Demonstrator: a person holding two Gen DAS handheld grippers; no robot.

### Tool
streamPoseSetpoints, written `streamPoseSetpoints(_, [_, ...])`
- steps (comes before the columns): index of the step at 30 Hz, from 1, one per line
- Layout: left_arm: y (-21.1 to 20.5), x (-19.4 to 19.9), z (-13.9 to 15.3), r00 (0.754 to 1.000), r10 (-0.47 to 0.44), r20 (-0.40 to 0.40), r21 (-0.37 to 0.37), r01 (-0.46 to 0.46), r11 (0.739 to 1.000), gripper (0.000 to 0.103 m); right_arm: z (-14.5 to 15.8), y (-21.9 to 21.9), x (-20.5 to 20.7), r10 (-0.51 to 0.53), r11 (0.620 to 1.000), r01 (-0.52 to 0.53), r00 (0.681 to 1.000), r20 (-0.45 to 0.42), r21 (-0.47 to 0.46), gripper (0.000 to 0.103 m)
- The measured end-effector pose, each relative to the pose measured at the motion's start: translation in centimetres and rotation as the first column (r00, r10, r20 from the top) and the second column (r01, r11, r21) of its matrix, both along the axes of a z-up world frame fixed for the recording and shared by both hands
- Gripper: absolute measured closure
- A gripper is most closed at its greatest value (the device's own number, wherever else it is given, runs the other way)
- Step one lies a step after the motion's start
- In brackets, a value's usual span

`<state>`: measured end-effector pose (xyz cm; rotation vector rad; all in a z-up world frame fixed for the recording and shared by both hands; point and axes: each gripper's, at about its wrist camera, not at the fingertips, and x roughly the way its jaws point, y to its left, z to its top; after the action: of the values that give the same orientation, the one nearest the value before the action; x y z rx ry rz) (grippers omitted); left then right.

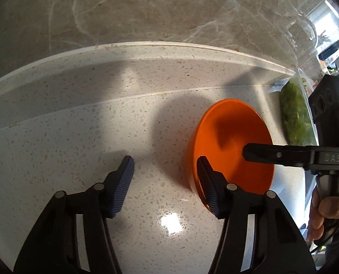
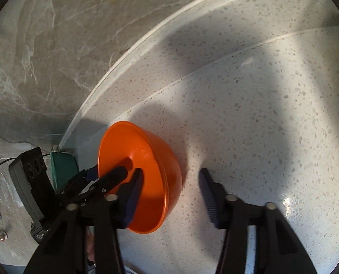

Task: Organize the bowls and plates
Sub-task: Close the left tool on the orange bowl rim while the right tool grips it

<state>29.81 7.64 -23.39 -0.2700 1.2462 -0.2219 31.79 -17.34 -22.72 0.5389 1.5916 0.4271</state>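
Observation:
An orange bowl [image 1: 233, 141] stands upright on the speckled white counter [image 1: 78, 137]. My left gripper [image 1: 164, 166] is open, with its right finger inside the bowl and its left finger outside over the counter. My right gripper [image 2: 171, 182] is open too; its left finger is inside the bowl [image 2: 155, 166] and its right finger is outside. Each gripper straddles the bowl's rim from opposite sides. The right gripper's finger [image 1: 272, 154] reaches in from the right in the left wrist view.
A marble backsplash [image 1: 146, 11] rises behind the counter's raised ledge. A clear container of green leaves [image 1: 295, 111] stands right of the bowl. A green object [image 2: 63, 171] and the counter's end lie beside the bowl in the right wrist view.

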Motion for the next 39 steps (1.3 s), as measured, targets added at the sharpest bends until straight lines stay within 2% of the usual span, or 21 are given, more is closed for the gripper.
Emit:
streamPoseSetpoints(3, [-0.8,0.3,-0.1,1.000,-0.011,-0.001,-0.010,0.011,1.000,0.071,-0.3,0.0,0.0,0.009,1.000,-0.009,1.000,-0.004,-0.017,0.080])
streamPoseSetpoints(6, [-1.7,0.5,0.0,1.000,-0.027,0.002,-0.010,0.027,1.000,0.085,-0.3,0.4,0.0,0.023,1.000,-0.023,1.000,0.007,-0.018,0.085])
streamPoseSetpoints(8, [-2.4,0.6,-0.2,0.999,-0.036,-0.002,-0.006,0.036,0.999,0.090,-0.1,0.7,0.1,0.029,0.999,-0.029,0.999,0.015,-0.024,0.085])
streamPoseSetpoints(16, [-3.0,0.4,-0.3,0.999,-0.033,-0.009,-0.006,0.033,0.999,0.091,-0.1,1.6,0.2,0.023,1.000,-0.022,1.000,0.017,-0.022,0.085])
streamPoseSetpoints(23, [-3.3,-0.5,1.0,1.000,-0.031,-0.005,-0.008,0.031,0.999,0.091,1.1,1.3,-0.5,0.018,1.000,-0.018,0.999,0.030,-0.015,0.085])
streamPoseSetpoints(32, [-6.2,-4.2,5.7,0.997,-0.062,0.048,0.009,0.061,0.998,0.091,5.5,-1.0,-3.4,-0.001,1.000,0.000,0.996,0.087,0.009,0.084])
streamPoseSetpoints(39, [-10.2,-9.3,10.0,0.989,-0.107,0.100,0.024,0.105,0.994,0.091,9.9,-3.7,-8.0,-0.007,1.000,0.004,0.989,0.149,0.022,0.083])
